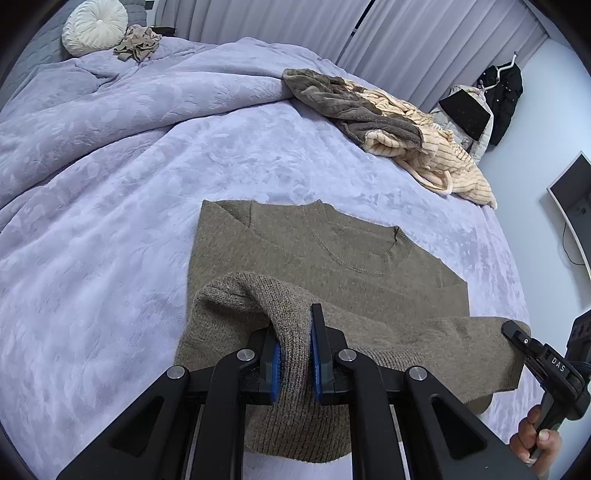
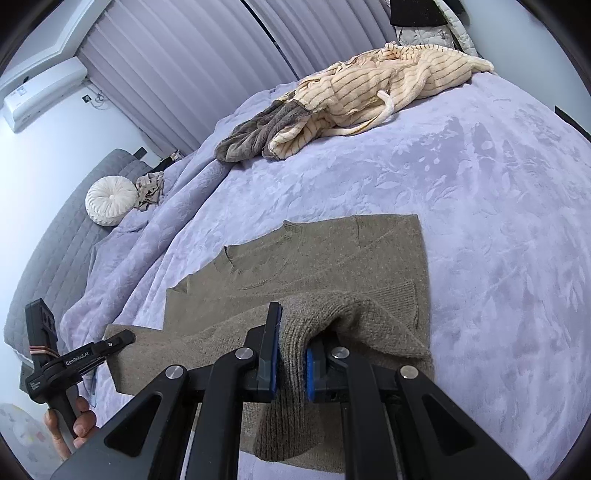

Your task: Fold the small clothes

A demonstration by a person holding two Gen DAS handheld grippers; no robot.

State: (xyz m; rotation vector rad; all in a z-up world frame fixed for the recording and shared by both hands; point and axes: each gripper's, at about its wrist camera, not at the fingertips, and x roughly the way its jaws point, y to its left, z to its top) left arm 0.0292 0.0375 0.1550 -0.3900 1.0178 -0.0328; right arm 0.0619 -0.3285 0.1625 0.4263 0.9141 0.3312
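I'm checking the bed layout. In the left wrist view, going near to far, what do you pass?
left gripper clamping the olive sweater → bare purple bedspread → gray and cream striped clothes pile → white round cushion at the headboard.

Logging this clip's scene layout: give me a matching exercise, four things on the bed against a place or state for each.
Things:
1. sweater
2. striped garment
3. round cushion
4. grey garment

Places or states:
A. at the headboard end
B. pinched at its near edge by both grippers (left gripper, right gripper)
C. cream, crumpled near the far edge
D. dark, bunched against the striped one

Pairs: 1-B, 2-C, 3-A, 4-D
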